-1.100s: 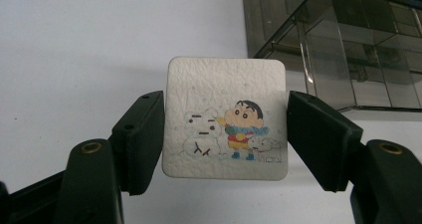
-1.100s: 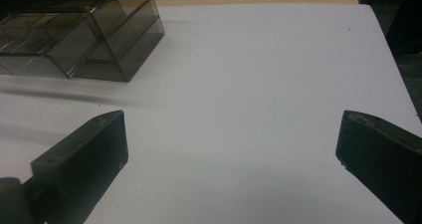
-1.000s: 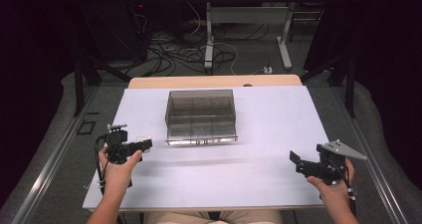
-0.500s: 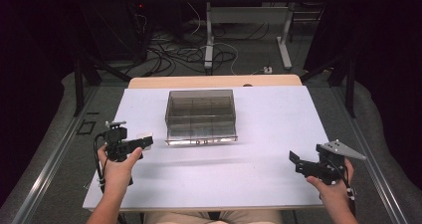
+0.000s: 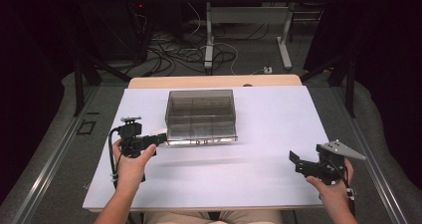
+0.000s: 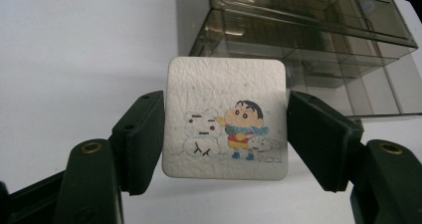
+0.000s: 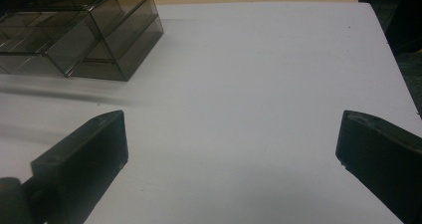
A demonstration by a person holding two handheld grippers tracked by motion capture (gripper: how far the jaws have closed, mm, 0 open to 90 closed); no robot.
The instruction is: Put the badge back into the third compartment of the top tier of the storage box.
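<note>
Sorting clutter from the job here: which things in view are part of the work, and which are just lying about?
Part of the work:
- left gripper
- cartoon coaster between its jaws
- smoky plastic drawer box
- right gripper, open

Lying about:
- floor cables
- desk legs beyond

smoky box mid-table; left gripper beside it.

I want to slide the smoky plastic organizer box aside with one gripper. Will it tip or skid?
The organizer box sits low and wide, so it will probably skid, not tip. Its thin clear walls suggest it is light; the smooth white table should offer little grip. Pushed at a corner, it may turn.
</note>
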